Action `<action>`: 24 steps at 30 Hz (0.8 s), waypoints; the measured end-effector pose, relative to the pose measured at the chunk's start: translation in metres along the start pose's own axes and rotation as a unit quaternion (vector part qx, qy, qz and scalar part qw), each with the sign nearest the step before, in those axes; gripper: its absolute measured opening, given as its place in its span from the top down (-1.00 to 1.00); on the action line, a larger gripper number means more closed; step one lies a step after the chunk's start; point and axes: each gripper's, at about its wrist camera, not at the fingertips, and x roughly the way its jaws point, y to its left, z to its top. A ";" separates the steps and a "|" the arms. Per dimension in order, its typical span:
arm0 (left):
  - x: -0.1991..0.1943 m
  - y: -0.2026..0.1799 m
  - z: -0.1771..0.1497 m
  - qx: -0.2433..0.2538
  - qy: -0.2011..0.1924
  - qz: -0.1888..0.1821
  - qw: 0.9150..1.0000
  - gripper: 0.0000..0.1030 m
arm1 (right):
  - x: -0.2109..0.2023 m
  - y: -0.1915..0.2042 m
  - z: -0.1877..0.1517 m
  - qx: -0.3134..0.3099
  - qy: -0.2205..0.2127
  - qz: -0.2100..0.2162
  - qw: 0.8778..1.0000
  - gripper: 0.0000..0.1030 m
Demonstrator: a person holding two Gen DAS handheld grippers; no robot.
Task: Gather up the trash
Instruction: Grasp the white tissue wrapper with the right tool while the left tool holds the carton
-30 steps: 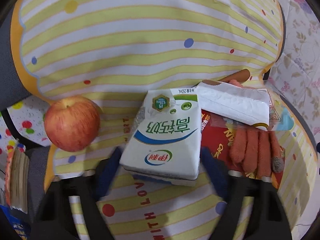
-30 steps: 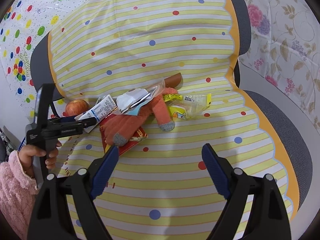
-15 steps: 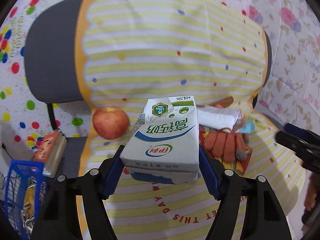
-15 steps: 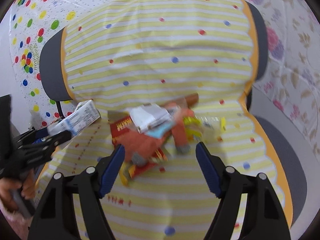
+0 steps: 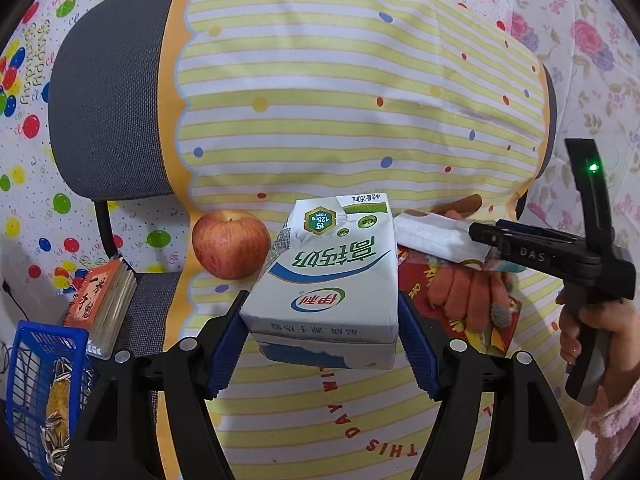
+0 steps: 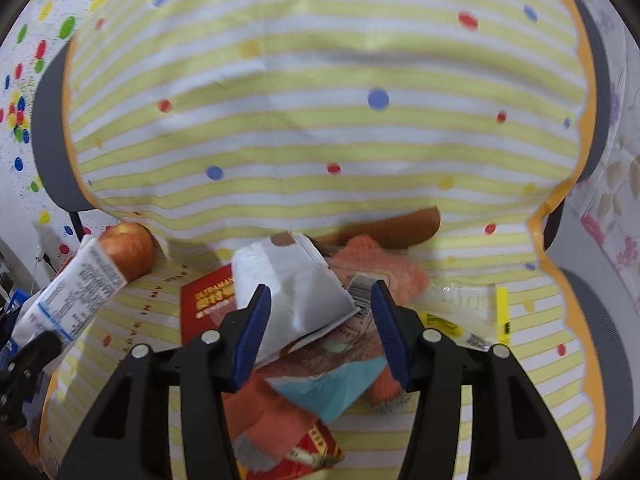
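My left gripper [image 5: 320,316] is shut on a white milk carton [image 5: 332,276] and holds it clear of the striped chair cover [image 5: 340,120]. From the right wrist view the carton [image 6: 76,292] hangs at the far left. My right gripper [image 6: 320,296] is low over a trash pile, its jaws closing around a white paper wrapper [image 6: 296,280]. The wrapper lies between the pads, and I see a gap at the right pad. The left wrist view shows the right gripper [image 5: 486,238] at the wrapper [image 5: 436,232], held by a hand in a pink sleeve.
The pile also holds an orange glove [image 6: 384,268], a red packet [image 6: 204,304], a teal scrap [image 6: 332,388] and a clear yellow-edged wrapper [image 6: 468,312]. A red apple [image 5: 231,244] sits left of the carton. A blue basket [image 5: 40,360] with seed shells and a notebook [image 5: 104,300] stand lower left.
The left gripper has lifted the carton off the seat and drawn back. The right gripper has moved forward over the pile and its jaws have narrowed around the white wrapper.
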 end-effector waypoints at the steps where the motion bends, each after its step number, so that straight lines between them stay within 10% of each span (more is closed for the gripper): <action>1: 0.001 0.000 -0.001 -0.001 0.002 -0.001 1.000 -0.38 | 0.003 0.001 -0.002 0.000 0.004 0.003 1.000 -0.01; 7: 0.001 0.000 -0.006 -0.001 0.008 -0.002 1.000 -0.38 | 0.013 0.008 -0.021 -0.005 0.021 0.023 0.999 0.10; 12: -0.002 0.001 -0.009 -0.004 0.012 0.005 1.000 -0.38 | 0.005 0.019 -0.021 -0.023 0.015 0.037 0.999 0.85; 24: -0.089 -0.018 0.001 0.012 -0.065 0.011 0.998 -0.38 | -0.154 0.038 -0.014 -0.033 -0.107 0.049 0.992 0.88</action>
